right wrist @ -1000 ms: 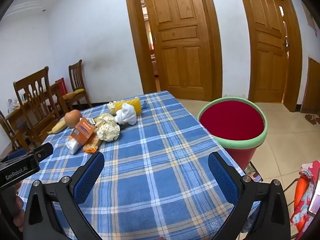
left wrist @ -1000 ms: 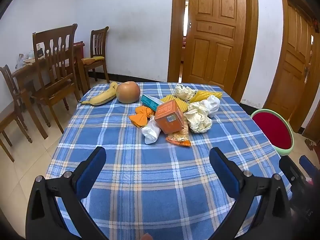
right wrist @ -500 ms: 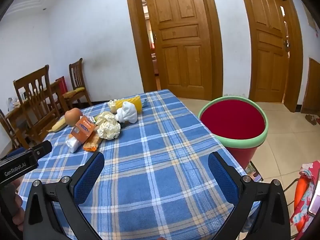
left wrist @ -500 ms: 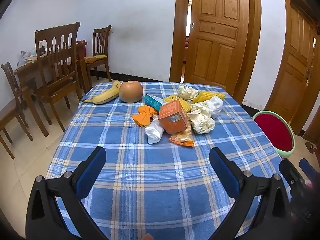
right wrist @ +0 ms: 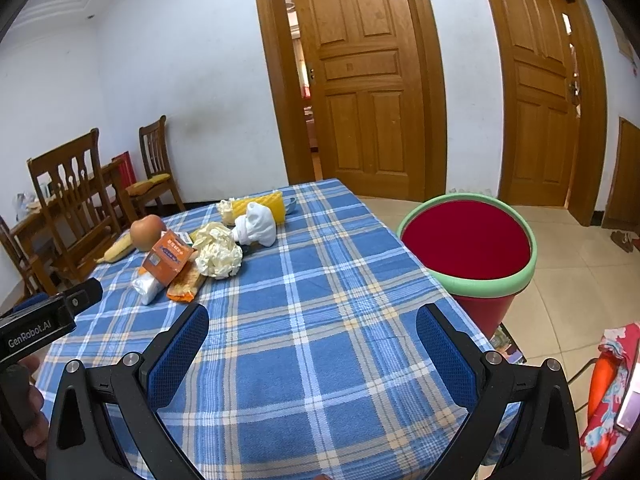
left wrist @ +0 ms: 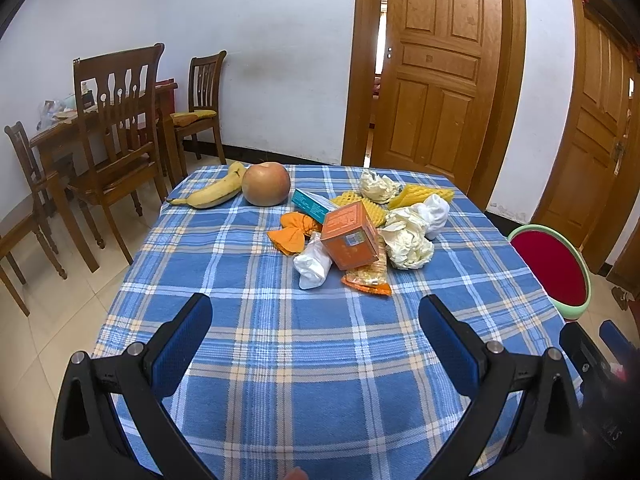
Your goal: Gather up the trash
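Note:
A pile of trash lies mid-table on the blue plaid cloth (left wrist: 280, 360): an orange box (left wrist: 351, 237), a white plastic bag (left wrist: 314, 266), a snack wrapper (left wrist: 367, 278), crumpled paper (left wrist: 408, 240), a white wad (left wrist: 434, 210), orange peel (left wrist: 292, 232), a teal box (left wrist: 310, 205) and yellow foam netting (left wrist: 420, 194). The red bin with a green rim (right wrist: 468, 248) stands beside the table's right edge. My left gripper (left wrist: 316, 338) is open and empty, short of the pile. My right gripper (right wrist: 312, 340) is open and empty over the cloth.
A banana (left wrist: 214, 192) and a round fruit (left wrist: 266, 184) lie at the table's far left. Wooden chairs (left wrist: 116, 128) and a second table stand to the left. Wooden doors (left wrist: 436, 68) are behind. The left gripper's body (right wrist: 44, 324) shows in the right wrist view.
Both grippers have drifted slightly; the pile sits a little lower and nearer in the left wrist view. Both stay open and empty.

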Available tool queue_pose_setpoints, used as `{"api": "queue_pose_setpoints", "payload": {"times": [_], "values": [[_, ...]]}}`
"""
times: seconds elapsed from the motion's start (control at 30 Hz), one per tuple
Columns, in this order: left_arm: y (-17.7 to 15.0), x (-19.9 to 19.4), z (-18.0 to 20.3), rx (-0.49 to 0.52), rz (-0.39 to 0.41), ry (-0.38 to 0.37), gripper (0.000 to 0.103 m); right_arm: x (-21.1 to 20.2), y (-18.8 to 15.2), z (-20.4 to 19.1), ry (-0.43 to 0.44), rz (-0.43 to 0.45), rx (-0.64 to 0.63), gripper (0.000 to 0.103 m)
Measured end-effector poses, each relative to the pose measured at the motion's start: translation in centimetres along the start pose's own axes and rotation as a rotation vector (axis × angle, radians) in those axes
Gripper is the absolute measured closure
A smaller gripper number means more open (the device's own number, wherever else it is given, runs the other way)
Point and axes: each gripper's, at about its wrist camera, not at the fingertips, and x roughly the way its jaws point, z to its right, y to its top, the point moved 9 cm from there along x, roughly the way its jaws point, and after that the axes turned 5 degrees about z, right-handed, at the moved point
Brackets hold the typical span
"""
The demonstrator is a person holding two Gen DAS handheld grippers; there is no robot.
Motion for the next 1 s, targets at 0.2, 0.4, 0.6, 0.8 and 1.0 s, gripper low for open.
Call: {"api": "queue_pose_setpoints", "payload": {"times": [0.2,0.4,0.6,0.8,1.0], "values": [[0.0,0.0,0.01,0.0,-0.001,0.0,0.002,-0.03,0.01,0.02,0.0,-0.002,0.001,0.0],[0.13,-0.08,-0.06,-0.002,0.0,0.001,0.002,-0.01,0.03,0.05,0.0,-0.002,0.001,0.0],[0.13,-0.2,-0.51,-0.008,0.001,0.001,0.002,-0.01,0.04,0.03,0.0,-0.002,-0.001,0.0],[0.13,-0.1,-0.51,-0.007,0.001,0.001,0.002,-0.03,0.03,0.0,0.0,-0.002,-0.001,0.0],[0.17,-0.12,-0.58,-0.006,0.001,0.001,0.002,-0.01,0.05,0.03,0.0,-0.002,-0.001,0.0]]}}
